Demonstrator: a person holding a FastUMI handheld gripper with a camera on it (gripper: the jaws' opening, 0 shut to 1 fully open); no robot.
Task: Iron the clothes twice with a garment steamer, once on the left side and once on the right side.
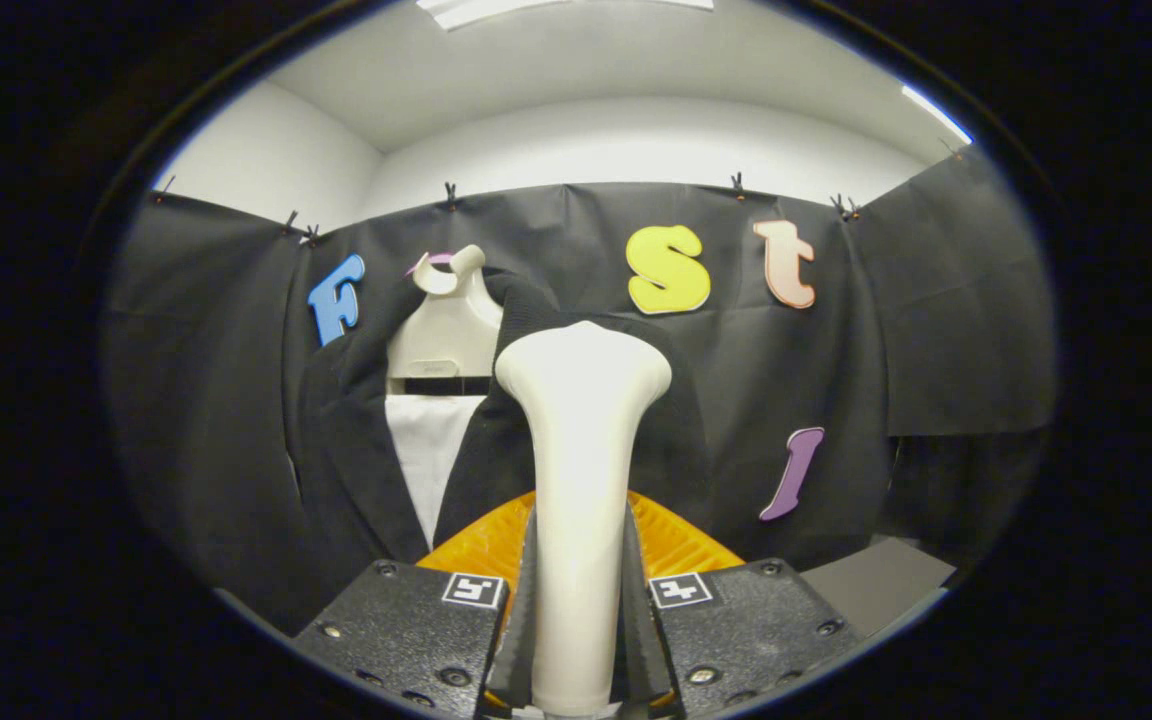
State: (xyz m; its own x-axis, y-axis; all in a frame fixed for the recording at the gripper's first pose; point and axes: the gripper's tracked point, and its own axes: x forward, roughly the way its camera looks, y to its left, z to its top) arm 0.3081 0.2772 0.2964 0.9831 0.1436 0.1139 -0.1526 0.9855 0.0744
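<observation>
No brand or readable writing anywhere on the gear, just small square black-and-white markers on the gripper (576,640). Its two fingers are clamped on the steamer (581,480), which stands upright between them, wide head on top. Right beyond it hangs the dark jacket (356,440) on a cream hanger (446,320), white shirt (428,450) showing inside.

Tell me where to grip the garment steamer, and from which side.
Grip the garment steamer on its slim straight handle, below the flared head, coming from the handle's end with one finger on each flank. The narrow shaft fits the jaws; the wide head would not. The gripper is already shut on it there, head aimed at the black jacket.
</observation>
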